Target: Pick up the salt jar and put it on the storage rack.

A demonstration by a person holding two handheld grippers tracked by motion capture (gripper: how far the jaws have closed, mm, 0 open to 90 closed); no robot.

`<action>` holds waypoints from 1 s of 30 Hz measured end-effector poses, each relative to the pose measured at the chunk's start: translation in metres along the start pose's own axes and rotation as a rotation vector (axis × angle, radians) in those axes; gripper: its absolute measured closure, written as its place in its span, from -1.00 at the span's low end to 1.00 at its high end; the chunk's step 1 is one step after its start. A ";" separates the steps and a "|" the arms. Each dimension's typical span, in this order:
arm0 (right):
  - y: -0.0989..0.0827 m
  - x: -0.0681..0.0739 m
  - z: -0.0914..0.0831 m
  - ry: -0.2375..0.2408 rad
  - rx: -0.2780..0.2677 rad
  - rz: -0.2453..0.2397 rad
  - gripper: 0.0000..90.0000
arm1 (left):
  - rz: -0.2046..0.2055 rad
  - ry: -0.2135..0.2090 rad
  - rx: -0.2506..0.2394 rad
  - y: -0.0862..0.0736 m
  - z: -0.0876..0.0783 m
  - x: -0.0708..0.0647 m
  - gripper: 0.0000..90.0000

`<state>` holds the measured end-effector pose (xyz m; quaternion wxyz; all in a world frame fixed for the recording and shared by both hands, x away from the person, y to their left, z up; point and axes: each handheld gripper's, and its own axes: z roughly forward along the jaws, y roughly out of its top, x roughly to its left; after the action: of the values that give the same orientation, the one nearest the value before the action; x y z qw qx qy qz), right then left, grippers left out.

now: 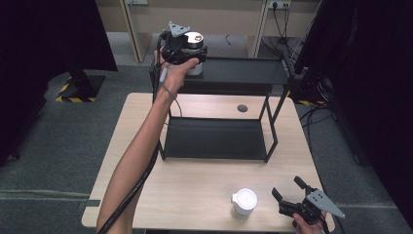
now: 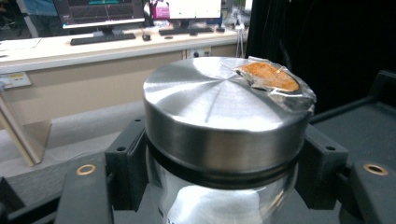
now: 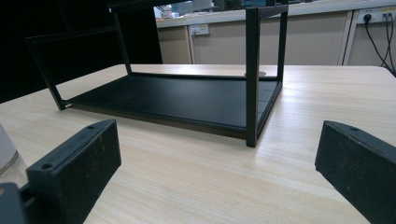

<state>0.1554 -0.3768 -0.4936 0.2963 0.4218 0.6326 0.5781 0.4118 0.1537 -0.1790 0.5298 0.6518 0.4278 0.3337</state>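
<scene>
Left hand-held gripper (image 1: 191, 52) clamped on the steel jar (image 2: 224, 121) — jaws just below its lid.

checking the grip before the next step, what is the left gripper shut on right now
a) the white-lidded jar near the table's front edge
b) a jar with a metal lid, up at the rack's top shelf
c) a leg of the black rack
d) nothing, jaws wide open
b: the left gripper clamps the metal-lidded jar just below its lid, at the rack's top shelf.
</scene>
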 end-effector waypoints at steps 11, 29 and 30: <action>0.000 0.001 0.001 0.002 0.005 -0.005 -0.99 | -0.039 -0.003 -0.068 -0.011 -0.001 0.000 -0.95; 0.000 0.001 0.000 0.002 0.002 -0.005 -0.99 | -0.079 0.082 -0.050 -0.009 -0.009 -0.009 -1.00; 0.000 0.001 0.000 0.003 0.000 -0.006 -0.99 | -0.080 0.084 -0.051 -0.009 -0.010 -0.010 -1.00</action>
<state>0.1547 -0.3759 -0.4934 0.2972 0.4191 0.6342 0.5778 0.3973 0.1496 -0.1858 0.5406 0.6058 0.4668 0.3504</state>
